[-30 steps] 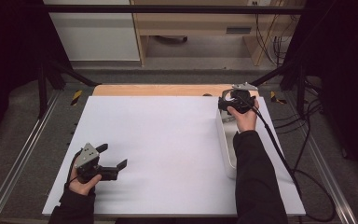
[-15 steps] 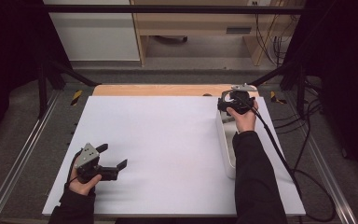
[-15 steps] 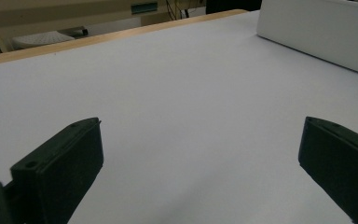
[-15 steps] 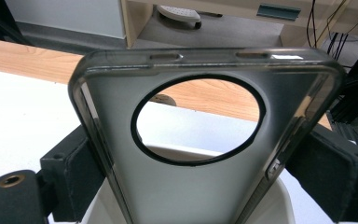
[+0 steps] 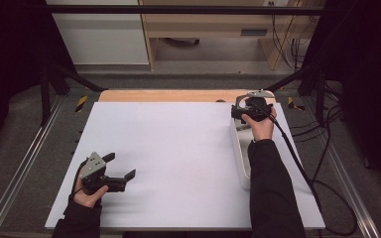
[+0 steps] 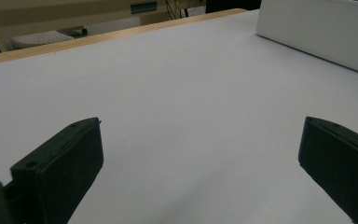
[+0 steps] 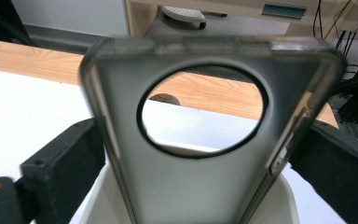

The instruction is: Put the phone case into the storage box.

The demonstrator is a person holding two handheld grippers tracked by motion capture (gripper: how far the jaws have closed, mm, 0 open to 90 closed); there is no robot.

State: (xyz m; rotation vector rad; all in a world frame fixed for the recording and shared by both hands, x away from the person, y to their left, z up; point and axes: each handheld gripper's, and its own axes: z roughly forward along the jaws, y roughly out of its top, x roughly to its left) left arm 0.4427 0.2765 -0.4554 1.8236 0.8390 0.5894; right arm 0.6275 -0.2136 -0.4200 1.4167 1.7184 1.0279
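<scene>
The left gripper (image 5: 121,167) lay low over the near left part of the white rectangular table top (image 5: 178,148), held in the person's left hand (image 5: 87,191), its two black jaws spread wide with nothing but bare white surface between them. In the left gripper view those jaws stood well apart, and ahead of them and off to one side ran the side wall of the long white plastic tray (image 6: 317,28). Beyond the table top's far edge showed a strip of light wooden board (image 5: 178,95). Farther right, the right gripper (image 5: 248,106) was held up by the person's right hand (image 5: 262,124) over the far end of the long white plastic tray (image 5: 241,153), with a black cable (image 5: 297,163) trailing back from it. The right gripper view showed its jaws clenched on the two long edges of a translucent grey phone case with a large round camera hole (image 7: 205,182), which stood upright between them, directly above the tray's rounded end.
</scene>
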